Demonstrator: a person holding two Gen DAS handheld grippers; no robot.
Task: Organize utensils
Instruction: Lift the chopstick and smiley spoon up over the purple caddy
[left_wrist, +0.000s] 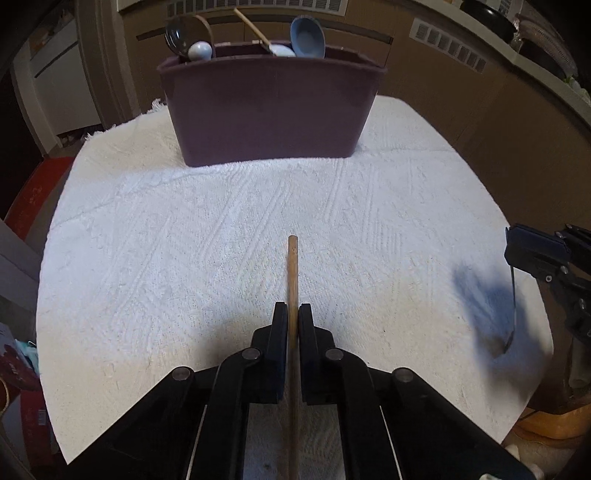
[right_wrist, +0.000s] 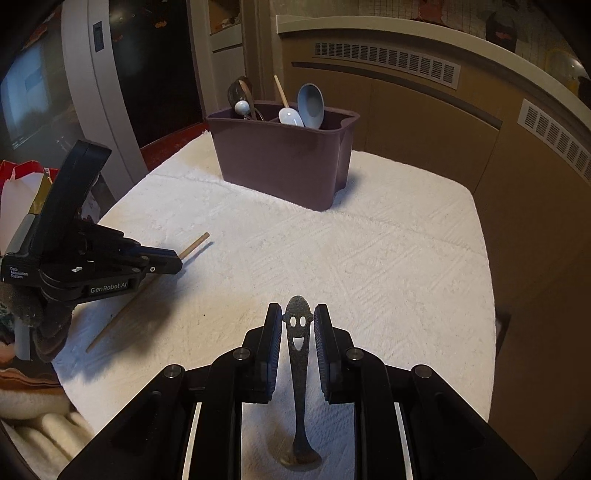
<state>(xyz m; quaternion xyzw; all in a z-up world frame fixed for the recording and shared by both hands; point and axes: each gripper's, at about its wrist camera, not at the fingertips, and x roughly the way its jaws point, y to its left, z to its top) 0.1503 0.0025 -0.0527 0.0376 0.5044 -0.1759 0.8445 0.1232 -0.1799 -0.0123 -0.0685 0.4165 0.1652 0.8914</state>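
Observation:
My left gripper is shut on a thin wooden stick that runs straight forward between the pads, its tip out over the white towel. From the right wrist view the left gripper holds that stick slanted, low over the towel at the left. My right gripper is shut on the smiley-faced handle of a dark metal spoon, bowl end toward the camera. In the left wrist view the right gripper is at the right edge with the spoon hanging below it. A purple utensil caddy stands at the far end.
The caddy holds a blue spoon, a white spoon, a dark ladle and a wooden handle. The towel covers the table to its edges. A vented wall panel stands behind. A red bag sits at the left.

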